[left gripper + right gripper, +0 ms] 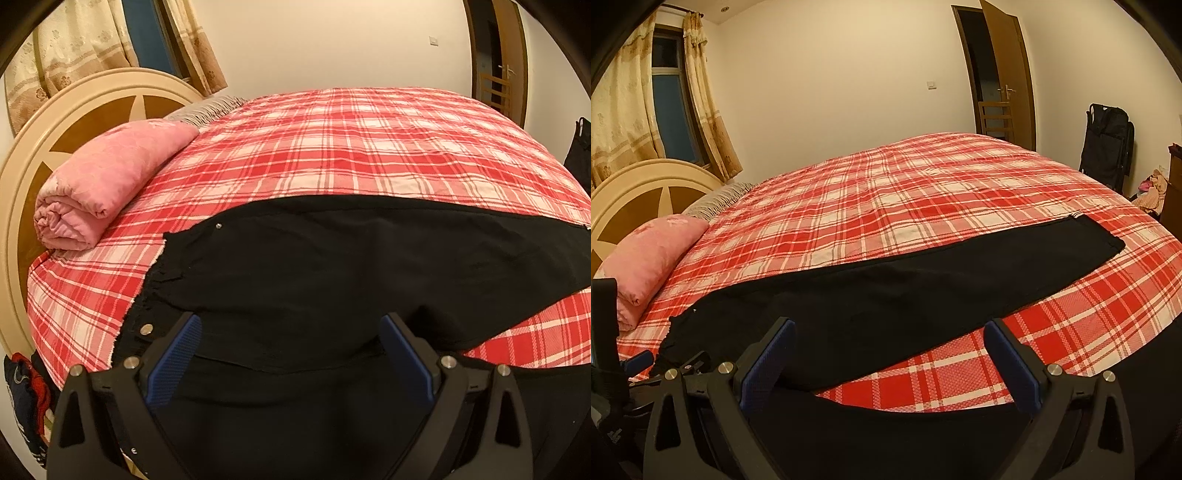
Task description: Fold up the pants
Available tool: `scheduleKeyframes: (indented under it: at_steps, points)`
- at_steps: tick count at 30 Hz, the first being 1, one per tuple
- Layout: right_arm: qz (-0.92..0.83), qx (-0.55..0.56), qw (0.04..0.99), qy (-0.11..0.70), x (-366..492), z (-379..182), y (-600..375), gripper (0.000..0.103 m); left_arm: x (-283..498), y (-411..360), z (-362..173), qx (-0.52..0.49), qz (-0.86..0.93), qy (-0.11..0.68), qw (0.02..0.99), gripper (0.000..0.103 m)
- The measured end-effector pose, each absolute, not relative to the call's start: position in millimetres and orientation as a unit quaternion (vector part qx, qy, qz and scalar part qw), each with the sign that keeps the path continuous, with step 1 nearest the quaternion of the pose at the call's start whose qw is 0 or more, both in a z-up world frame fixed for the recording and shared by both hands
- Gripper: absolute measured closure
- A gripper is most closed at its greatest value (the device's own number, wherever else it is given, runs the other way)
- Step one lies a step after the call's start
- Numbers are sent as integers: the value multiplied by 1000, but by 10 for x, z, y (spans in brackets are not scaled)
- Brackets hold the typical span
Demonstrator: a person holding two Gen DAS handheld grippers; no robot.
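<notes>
Pants (886,295) flat on bed (923,192), legs stacked; my left gripper (290,332) and right gripper (888,332) wide, empty; next: pinch far-right cuff, carry to left waistband

left gripper (290,354) low over the waist end of the pants (332,266), blue-padded fingers (173,362) spread wide apart, nothing pinched, right gripper (888,360) at the pants' near edge, fingers (1012,365) splayed just as wide
</notes>
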State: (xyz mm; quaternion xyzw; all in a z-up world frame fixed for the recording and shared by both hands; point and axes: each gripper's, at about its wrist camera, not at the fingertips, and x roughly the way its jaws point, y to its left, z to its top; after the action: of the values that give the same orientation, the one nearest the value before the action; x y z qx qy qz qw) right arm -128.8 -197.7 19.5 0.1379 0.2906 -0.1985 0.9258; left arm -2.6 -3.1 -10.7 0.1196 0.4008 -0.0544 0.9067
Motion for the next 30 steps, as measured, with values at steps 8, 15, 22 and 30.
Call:
scheduleKeyframes:
  at_steps: [8, 15, 22, 30]
  points:
    - [-101, 74, 927, 354, -536, 77, -2014, 1, 399, 326, -238, 25, -93, 464, 881, 3]
    - [29, -7, 901, 433, 798, -217, -1791, 2, 895, 626, -350, 28, -21, 476, 879, 3]
    - [68, -128, 866, 479, 1503, -716, -1458, 12, 1194, 771, -602, 13, -1, 503, 864, 3]
    - [141, -72, 858, 489, 1535, -813, -1562, 70, 1274, 746, -767, 24, 3, 499, 866, 0]
